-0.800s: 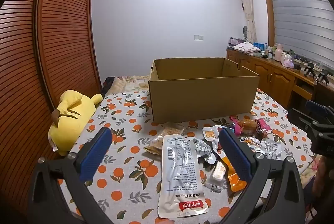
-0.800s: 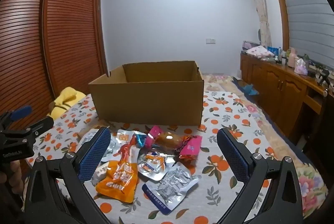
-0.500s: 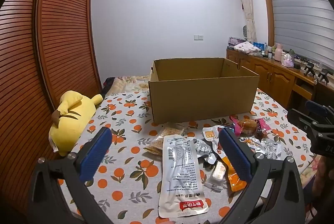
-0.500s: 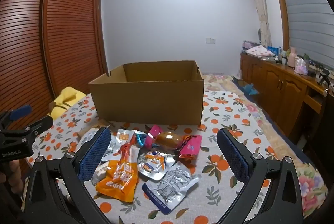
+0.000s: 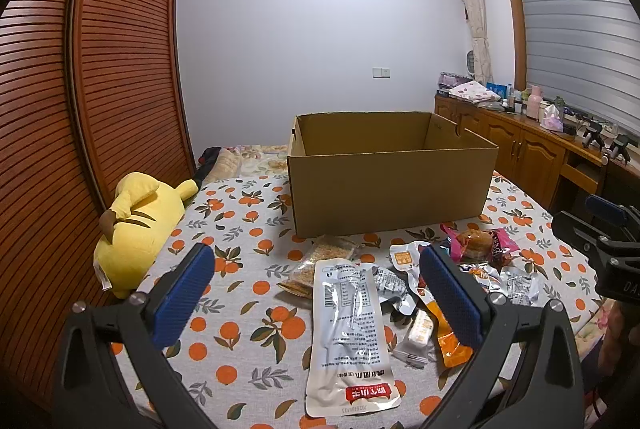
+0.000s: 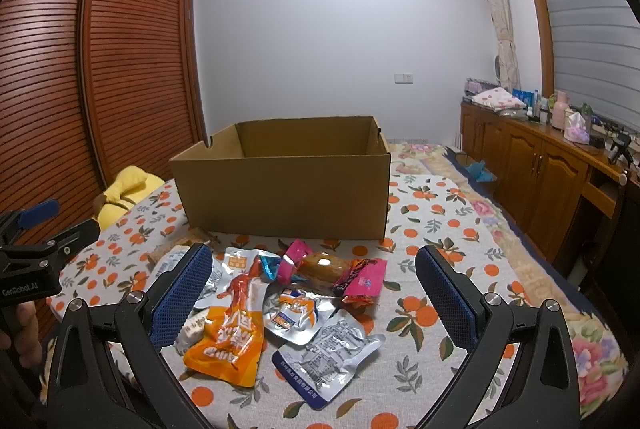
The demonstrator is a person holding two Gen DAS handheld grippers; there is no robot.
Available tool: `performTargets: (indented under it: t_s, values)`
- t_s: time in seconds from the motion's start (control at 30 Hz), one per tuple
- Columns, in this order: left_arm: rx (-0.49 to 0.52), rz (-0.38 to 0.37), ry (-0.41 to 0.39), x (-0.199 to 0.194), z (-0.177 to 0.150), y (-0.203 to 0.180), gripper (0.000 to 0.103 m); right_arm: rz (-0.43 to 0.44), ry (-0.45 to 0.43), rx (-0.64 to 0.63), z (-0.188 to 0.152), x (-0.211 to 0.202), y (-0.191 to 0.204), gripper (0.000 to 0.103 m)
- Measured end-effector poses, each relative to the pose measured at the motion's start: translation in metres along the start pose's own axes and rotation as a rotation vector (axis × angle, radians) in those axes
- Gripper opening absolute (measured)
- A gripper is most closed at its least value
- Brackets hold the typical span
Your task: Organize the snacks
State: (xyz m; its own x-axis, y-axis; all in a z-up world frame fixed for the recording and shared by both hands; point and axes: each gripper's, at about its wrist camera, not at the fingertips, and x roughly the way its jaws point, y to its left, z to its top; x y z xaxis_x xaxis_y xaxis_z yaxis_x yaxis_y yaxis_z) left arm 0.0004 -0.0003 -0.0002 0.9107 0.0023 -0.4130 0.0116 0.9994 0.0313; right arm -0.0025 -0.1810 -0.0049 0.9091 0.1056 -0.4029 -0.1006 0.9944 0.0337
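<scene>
I have the left gripper (image 5: 312, 289) spread wide with nothing between its pads, hovering over the near end of the snack pile. The right gripper (image 6: 312, 293) is equally spread and empty, on the other side of the same pile.

The cardboard box (image 5: 390, 197) is my landmark. It stands open on the orange-print bedcover (image 5: 240, 213), and I see nothing inside from here. Every snack lies in front of the box, none in it, so I judge the sorting has not begun.

Just in front of the box sits a clear cracker pack (image 5: 320, 261). Further from it lies the long silver pouch (image 5: 348, 329), flat, print up. To the right of that, 2 more stand out: an orange pouch (image 6: 228, 337) and a pink wrapper (image 6: 362, 281), overlapping several foil packs.

My worries:
- The silver pouch lies flat on soft bedding; the pads could slide over it or pinch the cover.
- Overlapping foil packs may come up 2 at once and drop short of the box.
- Both grippers work 1 pile; they could collide.
- The box's near wall stands tall; a low carry could knock it.
</scene>
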Motion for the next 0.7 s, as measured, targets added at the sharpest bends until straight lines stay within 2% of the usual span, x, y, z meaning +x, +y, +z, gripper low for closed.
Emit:
performTargets:
  t_s: [0.7]
  values:
    - [-0.011, -0.004, -0.010, -0.0020, 0.0043, 0.0040, 0.103, -0.002, -0.001, -0.002, 0.0002, -0.0008, -0.0018, 0.103]
